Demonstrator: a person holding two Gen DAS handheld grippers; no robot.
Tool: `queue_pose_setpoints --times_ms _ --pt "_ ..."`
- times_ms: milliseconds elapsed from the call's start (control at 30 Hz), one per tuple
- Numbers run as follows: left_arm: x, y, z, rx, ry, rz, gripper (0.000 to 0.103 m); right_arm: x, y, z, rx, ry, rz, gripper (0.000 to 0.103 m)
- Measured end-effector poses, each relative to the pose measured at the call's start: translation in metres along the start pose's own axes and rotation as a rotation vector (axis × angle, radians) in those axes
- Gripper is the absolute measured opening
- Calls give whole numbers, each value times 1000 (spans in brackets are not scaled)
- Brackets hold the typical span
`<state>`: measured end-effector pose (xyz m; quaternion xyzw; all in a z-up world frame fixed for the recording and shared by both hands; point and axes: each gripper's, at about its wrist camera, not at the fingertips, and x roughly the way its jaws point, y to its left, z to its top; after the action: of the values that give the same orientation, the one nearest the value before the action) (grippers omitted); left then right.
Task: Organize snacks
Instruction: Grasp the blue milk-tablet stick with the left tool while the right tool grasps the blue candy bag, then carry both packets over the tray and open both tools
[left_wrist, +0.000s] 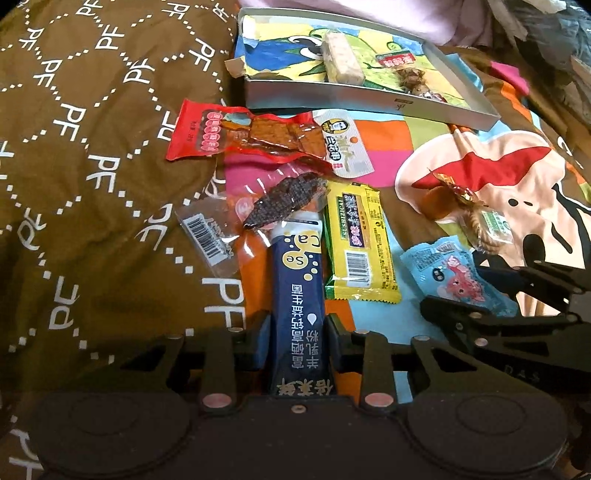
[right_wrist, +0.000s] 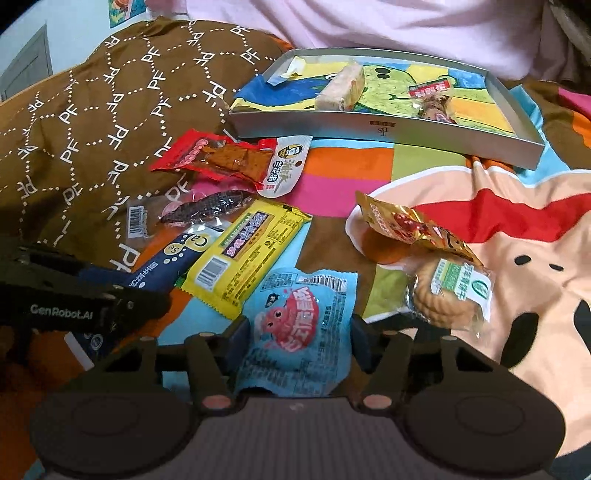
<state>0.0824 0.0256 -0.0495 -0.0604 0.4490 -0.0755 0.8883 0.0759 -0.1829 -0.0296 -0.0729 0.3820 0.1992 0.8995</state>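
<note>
My left gripper (left_wrist: 297, 341) is shut on a navy blue stick packet (left_wrist: 299, 291) that lies on the bedspread, its pads pressing both long sides. In the right wrist view, my right gripper (right_wrist: 300, 334) has its pads against both edges of a light-blue packet (right_wrist: 295, 325) with a red cartoon crab. That packet lies flat just right of a yellow packet (right_wrist: 243, 251). A shallow silver box (right_wrist: 369, 129) sits further back and holds a pale bar (right_wrist: 341, 90) and a small red-labelled snack (right_wrist: 430, 98). The two grippers are side by side, close together.
A red packet of brown slices (left_wrist: 236, 133) and a clear packet with a dark strip (left_wrist: 284, 199) lie left of centre. A gold wrapper (right_wrist: 406, 225) and a wrapped round biscuit (right_wrist: 447, 295) lie to the right. A brown patterned quilt (left_wrist: 92, 166) rises on the left.
</note>
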Motion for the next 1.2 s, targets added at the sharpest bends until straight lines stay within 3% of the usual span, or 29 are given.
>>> queue_pose_setpoints --times_ms 267,500,800,1000,1200 --pt "-16 -5 -9 -71 50 22 29 -18 11 -12 -89 -9 -33 59" --pt "-28 1 -25 -230 49 -119 28 -36 15 -26 -145 -42 1 59" --pt "-45 16 -36 -441 73 -187 27 -54 5 -34 -177 -100 -3 59" --pt "-53 10 -36 -423 11 -175 26 -59 7 -42 -259 -120 -38 59" --pt "-56 6 -38 -404 -28 -224 26 -60 14 -48 -359 -134 -83 59"
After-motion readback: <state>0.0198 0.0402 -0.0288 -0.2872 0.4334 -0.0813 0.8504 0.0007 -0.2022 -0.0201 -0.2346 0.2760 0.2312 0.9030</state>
